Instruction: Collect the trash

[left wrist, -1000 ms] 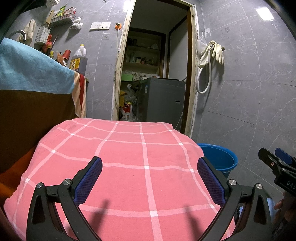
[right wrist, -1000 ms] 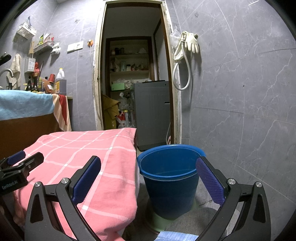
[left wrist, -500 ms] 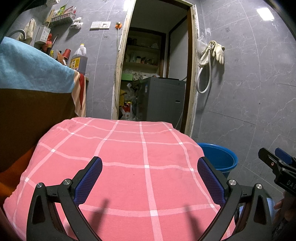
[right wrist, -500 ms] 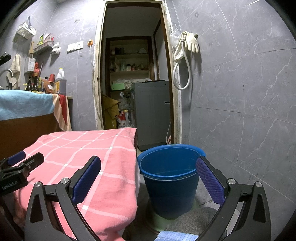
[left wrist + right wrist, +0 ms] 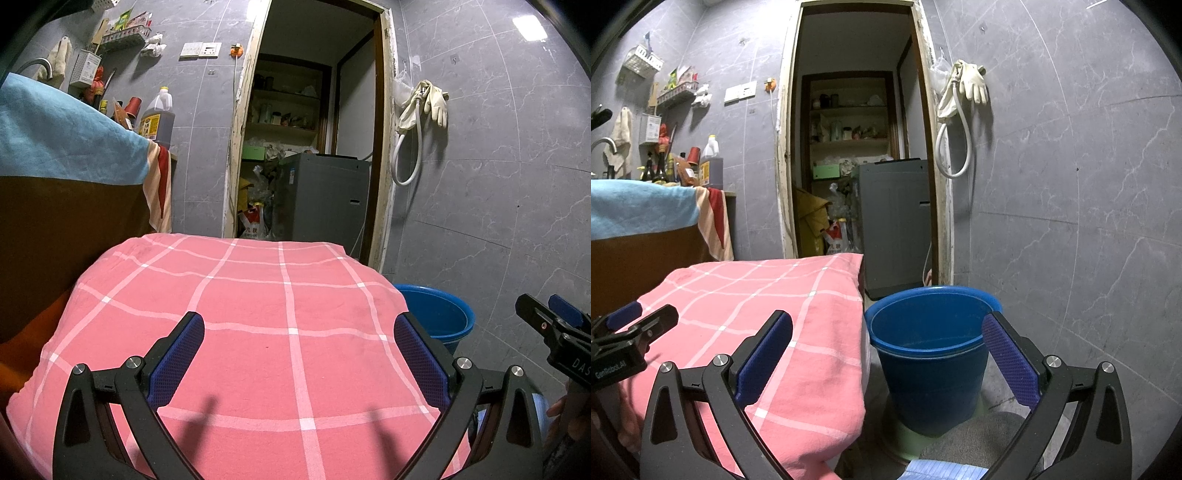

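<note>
While both tongs gape empty | left tongs [image 5: 299,343] over pink cloth [image 5: 258,314] | right tongs [image 5: 886,343] facing blue bucket [image 5: 931,373]

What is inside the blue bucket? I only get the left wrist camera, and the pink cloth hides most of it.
Observer: In the right wrist view the bucket faces the camera. Only its blue inner wall shows, with no trash in it.
Operator: What is it standing on?
Observer: A pale green base on the floor, right beside the hanging edge of the pink cloth.
Operator: Is the right gripper holding something?
Observer: No. The right gripper is open, with nothing between its fingers, and the bucket sits straight ahead of it.
</note>
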Tool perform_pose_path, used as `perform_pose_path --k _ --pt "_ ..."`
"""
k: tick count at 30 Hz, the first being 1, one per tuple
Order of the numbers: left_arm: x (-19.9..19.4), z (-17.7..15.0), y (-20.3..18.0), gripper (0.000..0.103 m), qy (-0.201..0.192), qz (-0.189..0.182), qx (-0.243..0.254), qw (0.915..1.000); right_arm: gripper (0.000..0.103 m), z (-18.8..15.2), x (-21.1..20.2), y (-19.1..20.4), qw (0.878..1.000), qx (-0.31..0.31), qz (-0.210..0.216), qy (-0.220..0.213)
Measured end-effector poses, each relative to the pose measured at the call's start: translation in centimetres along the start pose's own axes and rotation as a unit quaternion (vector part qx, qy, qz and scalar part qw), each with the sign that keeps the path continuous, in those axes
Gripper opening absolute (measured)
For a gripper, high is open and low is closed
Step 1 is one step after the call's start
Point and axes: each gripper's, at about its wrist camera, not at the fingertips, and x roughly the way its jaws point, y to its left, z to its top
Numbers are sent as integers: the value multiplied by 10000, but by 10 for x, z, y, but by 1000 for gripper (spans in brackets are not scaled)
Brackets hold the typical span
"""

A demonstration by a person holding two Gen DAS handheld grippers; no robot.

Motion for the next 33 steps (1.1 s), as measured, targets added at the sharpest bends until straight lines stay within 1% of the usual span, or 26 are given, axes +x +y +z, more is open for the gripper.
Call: perform_pose_path --k 14,18,21,24,33 --pt "0 1 1 101 12 -5 -4 10000 103 0 0 0 10000 0 -2 10" --pt "2 -2 -1 101 92 -20 -9 10000 103 0 0 1 10000 2 -5 13" --pt "3 -6 -4 101 139 41 53 9999 103 0 0 1 10000 3 -5 14" --pt "3 -9 -7 101 120 212 147 9996 103 1 0 1 10000 2 -5 21" --pt "6 -13 -9 101 189 360 232 9989 103 1 -1 2 10000 9 -7 19"
